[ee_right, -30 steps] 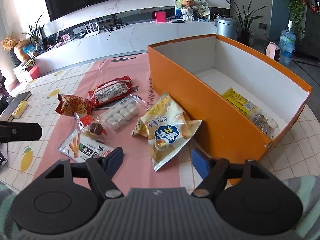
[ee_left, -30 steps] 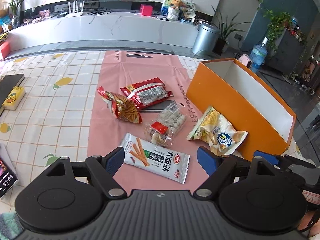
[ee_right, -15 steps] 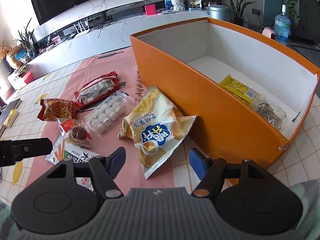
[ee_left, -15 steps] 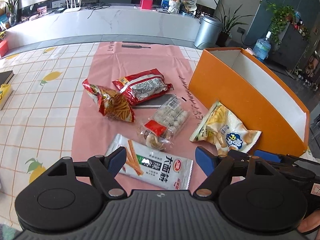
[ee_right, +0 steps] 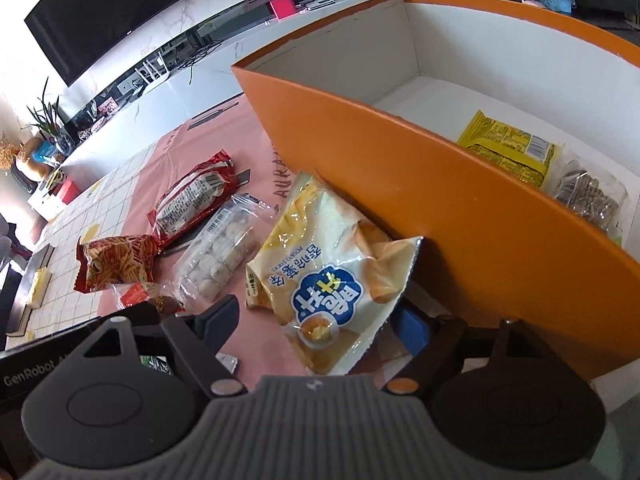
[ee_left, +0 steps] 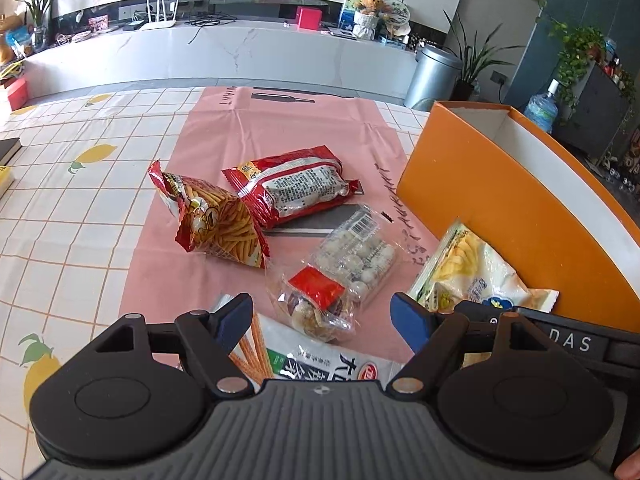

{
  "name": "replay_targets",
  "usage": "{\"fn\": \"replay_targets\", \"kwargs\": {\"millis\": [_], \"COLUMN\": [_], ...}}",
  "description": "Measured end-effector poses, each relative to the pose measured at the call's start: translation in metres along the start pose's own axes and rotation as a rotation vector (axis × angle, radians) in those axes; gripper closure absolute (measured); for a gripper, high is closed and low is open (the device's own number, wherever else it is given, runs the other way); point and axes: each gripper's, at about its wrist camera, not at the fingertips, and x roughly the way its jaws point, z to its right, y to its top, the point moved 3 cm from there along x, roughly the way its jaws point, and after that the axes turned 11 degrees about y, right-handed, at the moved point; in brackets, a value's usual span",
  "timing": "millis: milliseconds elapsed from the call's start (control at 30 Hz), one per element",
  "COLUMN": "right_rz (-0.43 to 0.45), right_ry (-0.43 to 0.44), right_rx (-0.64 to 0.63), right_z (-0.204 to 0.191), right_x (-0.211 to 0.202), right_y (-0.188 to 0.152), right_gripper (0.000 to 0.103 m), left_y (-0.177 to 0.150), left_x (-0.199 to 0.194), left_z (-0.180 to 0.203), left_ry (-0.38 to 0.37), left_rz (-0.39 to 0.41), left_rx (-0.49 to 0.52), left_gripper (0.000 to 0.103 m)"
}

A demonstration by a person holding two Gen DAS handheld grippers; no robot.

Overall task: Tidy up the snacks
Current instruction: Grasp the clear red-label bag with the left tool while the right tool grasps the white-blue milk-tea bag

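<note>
Right wrist view, chip bag (ee_right: 324, 280) between open gripper (ee_right: 316, 322)

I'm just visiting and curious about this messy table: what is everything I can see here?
orange box: 1, orange outside, white inside, right side of table
packets in box: 2, yellow and clear, near end
yellow potato-stick bag: 1, against box wall
clear tray of white balls: 1, mat centre
red packets: 2, mat, farther back
white noodle-stick packet: 1, under left gripper
pink mat: 1
left gripper: open
right gripper: open, around yellow bag
</note>
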Motion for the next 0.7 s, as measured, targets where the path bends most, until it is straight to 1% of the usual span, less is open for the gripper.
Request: {"fn": "replay_targets", "kwargs": {"millis": [133, 233, 267, 400, 433, 500, 533, 567, 600, 633, 700], "right_rz": [0.024, 0.04, 0.043, 0.047, 0.048, 0.05, 0.053, 0.054, 0.05, 0.047, 0.047], "right_ry": [0.009, 0.021, 0.018, 0.008, 0.007, 0.001, -0.002, -0.003, -0.002, 0.001, -0.003], "right_rx": [0.039, 0.065, 0.063, 0.03, 0.02, -0.001, -0.009, -0.018, -0.026, -0.032, -0.057], "right_z": [0.002, 0.004, 0.004, -0.001, -0.002, -0.004, -0.005, -0.006, -0.007, -0.007, -0.01], "right_x": [0.005, 0.008, 0.008, 0.009, 0.009, 0.009, 0.009, 0.009, 0.009, 0.008, 0.007], "right_y": [0.002, 0.003, 0.002, 0.0, 0.0, -0.001, -0.001, -0.001, -0.002, -0.003, -0.005], "right_gripper": [0.021, 0.021, 0.023, 0.033, 0.033, 0.036, 0.038, 0.042, 0.049, 0.049, 0.056], "left_y": [0.003, 0.003, 0.002, 0.003, 0.004, 0.004, 0.004, 0.004, 0.004, 0.003, 0.003], "left_x": [0.008, 0.012, 0.013, 0.017, 0.018, 0.019, 0.019, 0.019, 0.019, 0.02, 0.02], "left_z": [-0.001, -0.002, -0.002, -0.003, -0.003, -0.003, -0.003, -0.003, -0.004, -0.004, -0.004], "left_ry": [0.015, 0.012, 0.01, -0.017, -0.02, -0.028, -0.029, -0.03, -0.03, -0.038, -0.046], "left_rz": [0.004, 0.003, 0.003, 0.002, 0.004, 0.01, 0.014, 0.016, 0.013, 0.007, 0.009], "left_rx": [-0.016, -0.024, -0.029, -0.042, -0.04, -0.039, -0.039, -0.039, -0.036, -0.034, -0.034], "left_gripper": [0.011, 0.011, 0.011, 0.019, 0.019, 0.028, 0.029, 0.035, 0.042, 0.044, 0.046]}}
